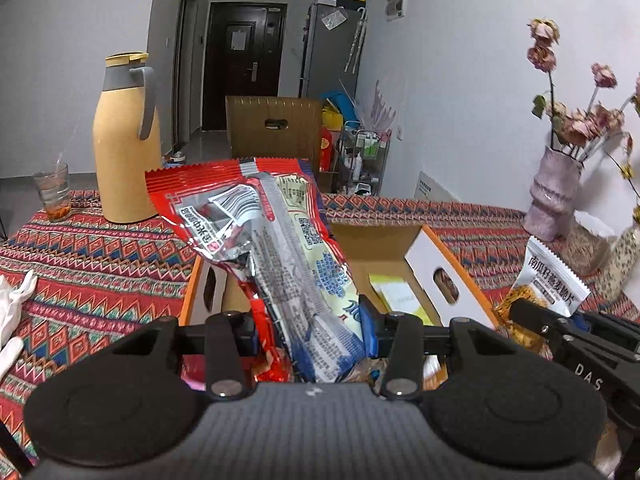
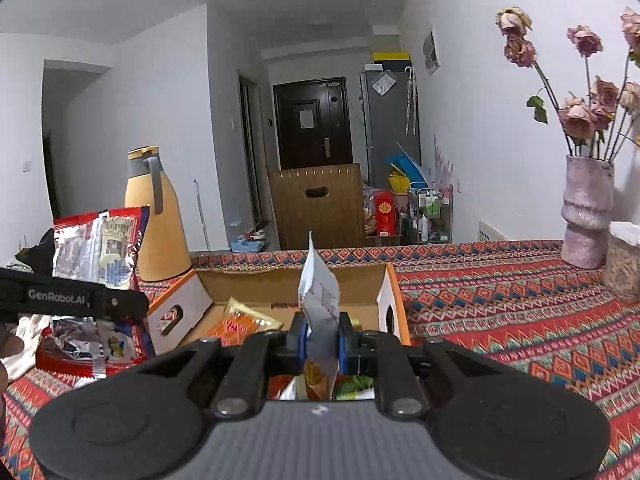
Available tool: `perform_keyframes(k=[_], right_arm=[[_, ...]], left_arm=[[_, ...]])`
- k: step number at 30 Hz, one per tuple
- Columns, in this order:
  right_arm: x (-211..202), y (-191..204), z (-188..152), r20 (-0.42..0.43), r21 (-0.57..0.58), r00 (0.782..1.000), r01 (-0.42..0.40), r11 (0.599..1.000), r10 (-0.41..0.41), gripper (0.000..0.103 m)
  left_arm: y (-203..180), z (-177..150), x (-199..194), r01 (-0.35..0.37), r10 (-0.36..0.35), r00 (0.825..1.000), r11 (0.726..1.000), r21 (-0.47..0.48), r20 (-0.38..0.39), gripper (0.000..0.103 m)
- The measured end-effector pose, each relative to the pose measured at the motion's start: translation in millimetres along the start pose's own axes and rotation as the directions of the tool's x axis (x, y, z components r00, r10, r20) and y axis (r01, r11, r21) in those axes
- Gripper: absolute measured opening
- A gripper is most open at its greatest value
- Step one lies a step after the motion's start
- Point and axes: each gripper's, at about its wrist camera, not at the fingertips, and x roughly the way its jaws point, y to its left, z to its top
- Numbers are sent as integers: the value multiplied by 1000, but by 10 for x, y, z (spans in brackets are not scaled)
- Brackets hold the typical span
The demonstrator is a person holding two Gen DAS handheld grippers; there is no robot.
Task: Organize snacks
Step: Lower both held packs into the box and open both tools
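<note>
My left gripper (image 1: 308,330) is shut on a large red and silver snack bag (image 1: 256,224), which sticks up above an open cardboard box (image 1: 376,244) with orange edges. In the right wrist view the same red bag (image 2: 100,248) hangs at the left in the left gripper (image 2: 120,302). My right gripper (image 2: 323,338) is shut on a small white snack packet (image 2: 318,292), held edge-on over the box (image 2: 288,280). That white packet (image 1: 548,280) and the right gripper (image 1: 532,316) show at the right in the left wrist view. Orange and yellow packets (image 2: 244,322) lie inside the box.
A yellow thermos jug (image 1: 124,140) and a glass (image 1: 54,192) stand at the back left of the patterned tablecloth (image 2: 520,312). A pink vase of dried roses (image 2: 586,212) and a jar (image 2: 624,260) stand at the right. White cloth (image 1: 16,304) lies at the left edge.
</note>
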Motion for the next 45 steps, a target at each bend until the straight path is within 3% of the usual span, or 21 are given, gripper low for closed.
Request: perform_keyframes(k=[10, 23, 26, 27, 29, 31, 34, 35, 37, 45], right_arm=[[673, -16, 152, -54, 20, 999, 3, 1000, -2, 14], [1238, -135, -69, -143, 73, 990, 13, 997, -2, 14], [1282, -136, -106, -157, 72, 987, 22, 997, -11, 18], [1281, -139, -114, -157, 71, 987, 28, 997, -17, 18], [1266, -148, -113, -154, 76, 988, 37, 996, -24, 29], [1226, -156, -113, -137, 80, 990, 49, 996, -37, 65], [1120, -185, -96, -98, 86, 994, 67, 994, -58, 92], [1084, -201, -87, -87, 92, 994, 68, 993, -60, 95], [1045, -228, -76, -80, 104, 995, 69, 992, -61, 103], [949, -250, -11, -58, 117, 996, 68, 991, -61, 103]], left_arm=[[106, 149, 594, -17, 14, 999, 997, -72, -35, 44], [201, -16, 1213, -25, 12, 992, 994, -107, -124, 44], [210, -41, 1224, -23, 9, 991, 994, -106, -133, 47], [210, -51, 1223, -22, 7, 991, 994, -105, -134, 53], [203, -58, 1212, -21, 7, 991, 995, -102, -135, 62], [197, -65, 1164, -24, 12, 993, 995, -98, -119, 77], [169, -40, 1061, -40, 34, 996, 995, -86, -78, 97], [166, -30, 1027, -51, 45, 997, 995, -85, -65, 103], [167, -11, 967, -77, 74, 996, 994, -84, -44, 103], [169, 61, 824, -107, 106, 994, 991, -81, -19, 103]])
